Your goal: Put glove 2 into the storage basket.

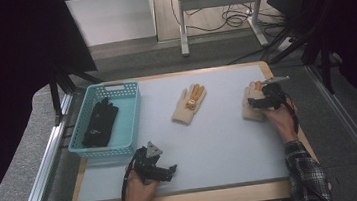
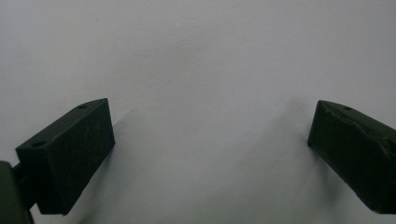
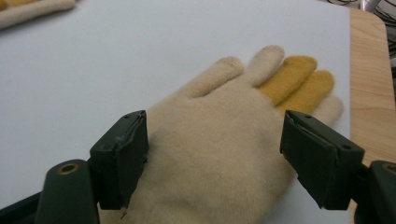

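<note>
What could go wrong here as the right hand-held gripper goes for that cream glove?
The right hand-held gripper stands open astride the cream knitted glove with yellow fingers, its jaws at the glove's two sides. Closing there may only bunch the soft fabric, so the glove could slip out when lifted. The glove also lies near the rounded wooden table edge; a nudge might push it towards that edge.

I see the high view dim and grainy, its corners black. Gripper views softer; faint shadows on the mat (image 2: pixel 196 70).
</note>
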Motion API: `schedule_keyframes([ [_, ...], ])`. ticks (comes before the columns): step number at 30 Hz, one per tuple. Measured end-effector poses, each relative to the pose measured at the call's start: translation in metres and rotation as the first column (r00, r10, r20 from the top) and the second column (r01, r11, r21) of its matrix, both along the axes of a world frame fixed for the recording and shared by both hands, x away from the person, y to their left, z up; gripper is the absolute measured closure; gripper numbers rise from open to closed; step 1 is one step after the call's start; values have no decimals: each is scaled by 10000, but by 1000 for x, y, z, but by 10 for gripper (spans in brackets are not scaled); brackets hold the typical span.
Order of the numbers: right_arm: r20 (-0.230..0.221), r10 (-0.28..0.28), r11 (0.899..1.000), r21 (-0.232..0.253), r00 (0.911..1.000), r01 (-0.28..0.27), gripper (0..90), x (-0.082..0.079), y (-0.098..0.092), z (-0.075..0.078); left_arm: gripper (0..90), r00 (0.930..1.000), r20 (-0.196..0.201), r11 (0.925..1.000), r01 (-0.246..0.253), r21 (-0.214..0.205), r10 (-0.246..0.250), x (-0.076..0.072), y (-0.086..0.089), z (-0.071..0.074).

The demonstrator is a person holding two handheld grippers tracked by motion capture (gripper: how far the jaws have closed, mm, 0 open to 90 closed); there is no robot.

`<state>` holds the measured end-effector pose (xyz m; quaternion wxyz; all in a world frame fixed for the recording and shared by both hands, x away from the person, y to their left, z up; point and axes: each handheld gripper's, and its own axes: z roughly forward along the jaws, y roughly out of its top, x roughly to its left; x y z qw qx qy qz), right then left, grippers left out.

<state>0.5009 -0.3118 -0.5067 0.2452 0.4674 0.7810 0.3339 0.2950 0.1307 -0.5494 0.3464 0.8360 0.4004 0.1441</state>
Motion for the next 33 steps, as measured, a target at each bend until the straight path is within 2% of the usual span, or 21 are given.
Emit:
schedule_keyframes([
  [4,-263,-106,9996,-281,9996,99,228,7,2,-12,7,10000,5,10000,1,-1,-1,0,0,0],
  [6,-324,-76,9997,215,9994,83,296,7,-2,-16,7,10000,3,10000,0,-3,0,0,0,0],
  [7,-321,-74,9996,270,9995,83,336,6,-2,-16,7,10000,6,10000,-2,8,2,0,0,0],
  [9,-480,-20,9996,284,9988,34,454,3,-2,-13,7,10000,3,10000,1,2,-1,0,0,0],
  [12,-704,-51,10000,79,9975,57,522,0,0,-9,7,10000,10,10000,3,6,-3,0,0,0],
  [15,-759,-101,9996,251,9971,120,566,-3,0,-8,7,10000,11,10000,2,4,-2,0,0,0],
  [20,-713,86,9990,433,9974,-55,586,-9,0,-2,7,10000,7,10000,3,3,-3,0,0,0],
  [24,-415,341,9979,573,9986,-317,585,-19,3,10,7,10000,12,10000,0,4,0,0,0,0],
  [28,-63,702,9939,857,9975,-694,583,-33,11,26,7,10000,16,10000,-3,1,3,0,0,0],
  [33,173,1292,9861,1036,9915,-1303,579,-53,27,39,8,10000,20,10000,-2,4,2,0,0,0],
])
